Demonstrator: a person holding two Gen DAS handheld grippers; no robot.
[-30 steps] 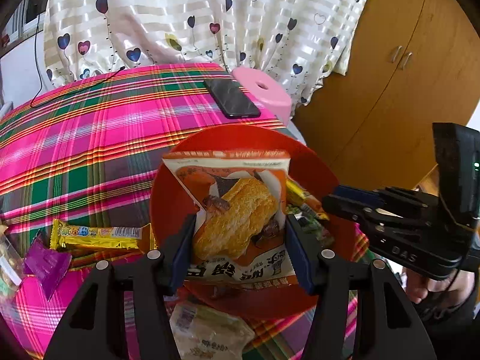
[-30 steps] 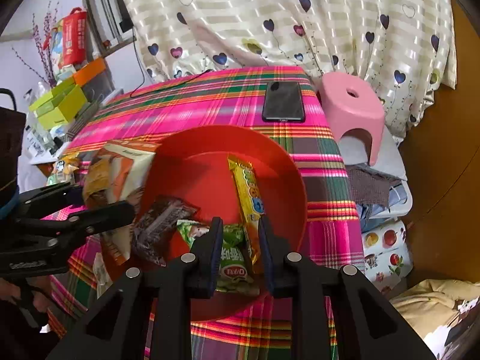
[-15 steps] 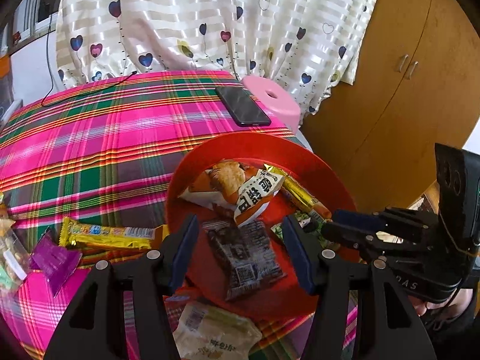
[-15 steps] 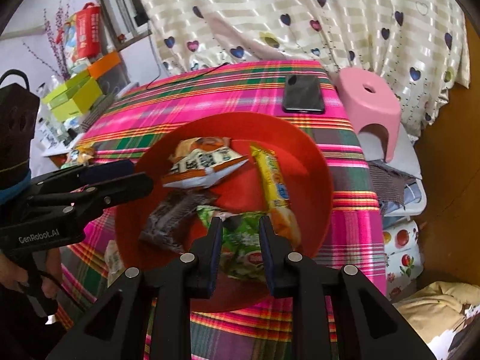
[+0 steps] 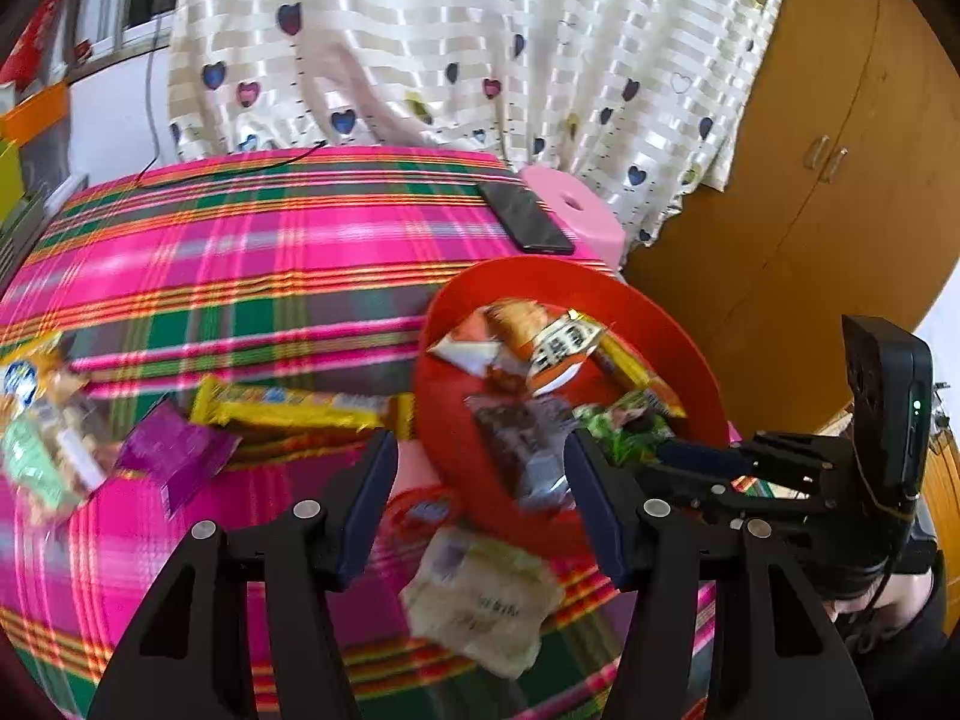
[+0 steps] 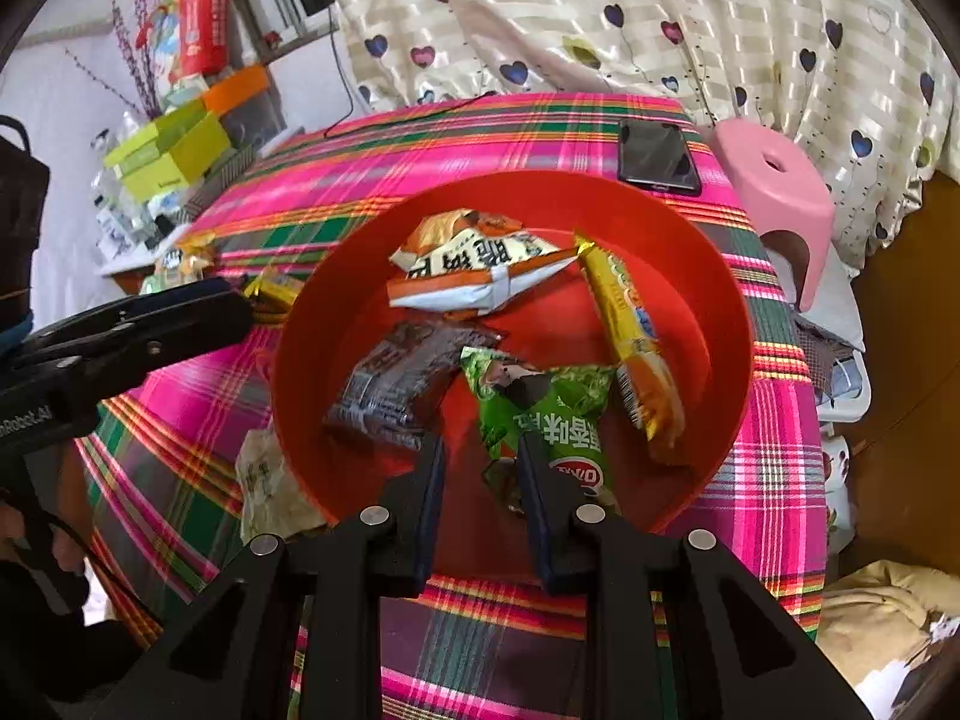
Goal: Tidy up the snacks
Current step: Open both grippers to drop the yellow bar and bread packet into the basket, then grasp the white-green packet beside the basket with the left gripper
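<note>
Snacks (image 6: pixel 474 258) fill the round red bowl (image 6: pixel 708 294); your right gripper (image 6: pixel 480 474) pinches its near rim. Your left gripper (image 5: pixel 480 480) gapes empty over crinkly packets (image 5: pixel 480 594) on the plaid surface (image 5: pixel 240 276).

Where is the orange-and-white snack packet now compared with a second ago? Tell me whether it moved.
Yes. The orange-and-white snack packet has left the left gripper, whose jaws stand open and empty, and lies in the red bowl, nearer the phone.
</note>
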